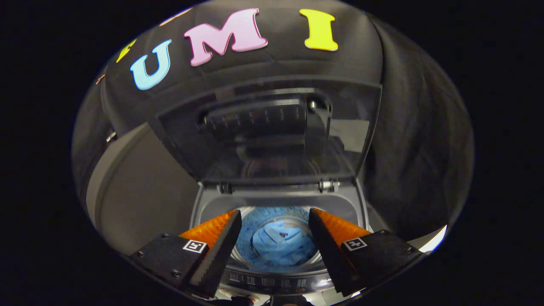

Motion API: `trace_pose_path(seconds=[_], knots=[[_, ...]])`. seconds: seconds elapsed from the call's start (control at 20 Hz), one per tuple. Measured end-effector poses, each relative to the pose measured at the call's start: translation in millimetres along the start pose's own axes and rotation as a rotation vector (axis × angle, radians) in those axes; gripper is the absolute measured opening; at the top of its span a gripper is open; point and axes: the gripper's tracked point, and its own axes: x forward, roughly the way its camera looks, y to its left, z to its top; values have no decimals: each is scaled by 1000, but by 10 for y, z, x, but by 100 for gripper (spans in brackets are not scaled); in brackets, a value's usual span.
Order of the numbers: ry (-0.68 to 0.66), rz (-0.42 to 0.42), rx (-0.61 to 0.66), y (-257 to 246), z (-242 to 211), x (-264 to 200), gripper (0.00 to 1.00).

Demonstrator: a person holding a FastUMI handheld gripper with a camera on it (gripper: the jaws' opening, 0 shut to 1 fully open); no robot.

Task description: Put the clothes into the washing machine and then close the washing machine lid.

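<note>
A top-loading washing machine [278, 196] stands just ahead of me with its lid [272, 136] raised upright; the lid is dark and see-through. Down in the drum lies a blue shirt [280, 244], crumpled, seen through the gap between my fingers. My gripper [275, 217] hovers above the drum's opening, open, with nothing held. The machine's control strip [272, 281] runs along the near rim below the fingers.
A grey rounded panel [140, 191] rises to the left of the machine. Black cloth hangs behind the lid and to the right of it. A bright strip [433, 242] shows low on the right.
</note>
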Motion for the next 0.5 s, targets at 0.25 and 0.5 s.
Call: trace_pose_path(seconds=[0.25, 0.5], knots=[[-204, 30, -3, 154, 802, -152, 100], [-394, 38, -112, 344, 1580, -194, 99]])
